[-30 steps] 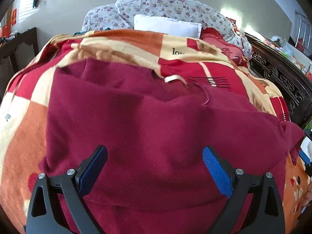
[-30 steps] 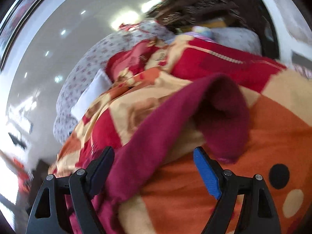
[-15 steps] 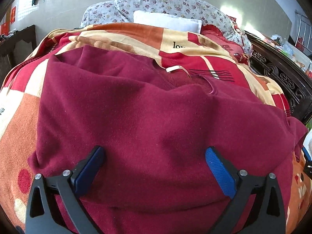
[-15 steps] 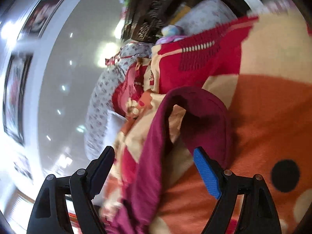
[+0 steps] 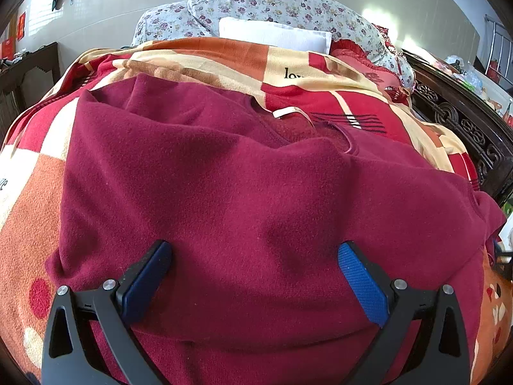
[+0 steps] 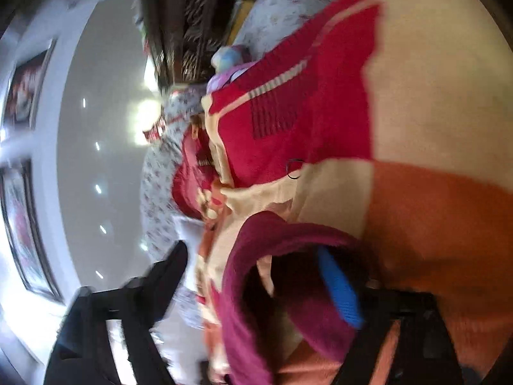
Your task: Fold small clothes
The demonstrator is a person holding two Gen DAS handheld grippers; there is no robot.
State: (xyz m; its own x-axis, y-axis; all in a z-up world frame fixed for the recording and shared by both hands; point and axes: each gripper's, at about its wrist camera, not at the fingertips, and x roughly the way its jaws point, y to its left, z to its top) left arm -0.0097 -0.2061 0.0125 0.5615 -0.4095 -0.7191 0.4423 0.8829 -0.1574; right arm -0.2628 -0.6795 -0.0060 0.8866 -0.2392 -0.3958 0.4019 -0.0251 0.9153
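Maroon fleece top (image 5: 256, 199) lies spread on the patterned blanket (image 5: 336, 118) covering the bed. Left tool (image 5: 253, 276) spread wide, hovering over the hem. Right tool (image 6: 256, 276) wide too, sleeve cuff (image 6: 288, 256) draped between its fingers, ungripped. Risk: cuff slips free mid-fold; view blurred.

We see a patchwork blanket (image 5: 198, 61) on the bed, floral pillows (image 5: 272, 6) and a white pillow (image 5: 275, 37) behind, a carved headboard (image 5: 465, 122) at right.
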